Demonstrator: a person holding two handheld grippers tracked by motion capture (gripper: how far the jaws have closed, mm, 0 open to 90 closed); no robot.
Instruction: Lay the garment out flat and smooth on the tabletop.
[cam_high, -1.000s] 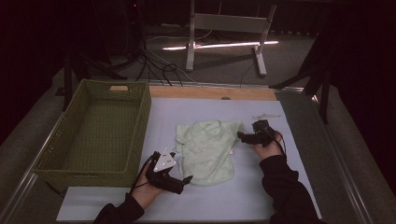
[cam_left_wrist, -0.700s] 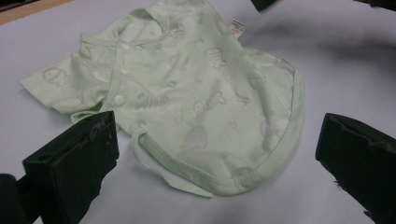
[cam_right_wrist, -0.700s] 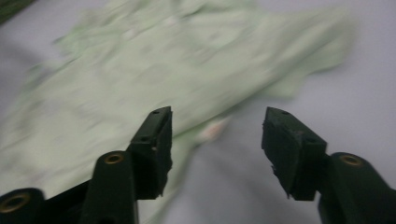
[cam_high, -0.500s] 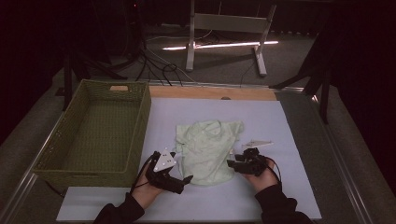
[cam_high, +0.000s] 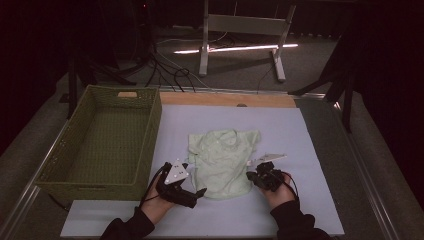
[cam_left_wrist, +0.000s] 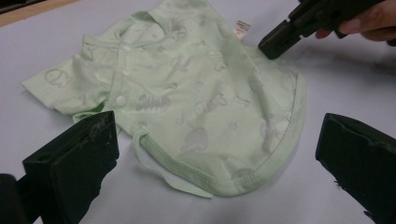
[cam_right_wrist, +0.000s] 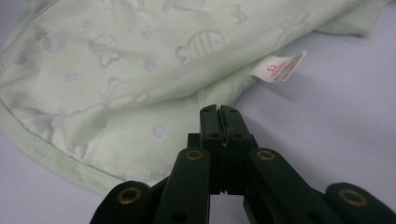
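My right gripper (cam_right_wrist: 219, 114) is clamped on the right edge of the shirt (cam_high: 222, 160), mid-mat, right of the basket (cam_high: 100, 145). My left gripper (cam_left_wrist: 224, 154) hangs wide apart at the near hem. I should close it on the hem before lifting, so the cloth stays even.

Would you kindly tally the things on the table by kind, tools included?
Shirts: 1, light green shirt
Baskets: 1, green basket
Tools: 2, left tool and right tool
Total: 4
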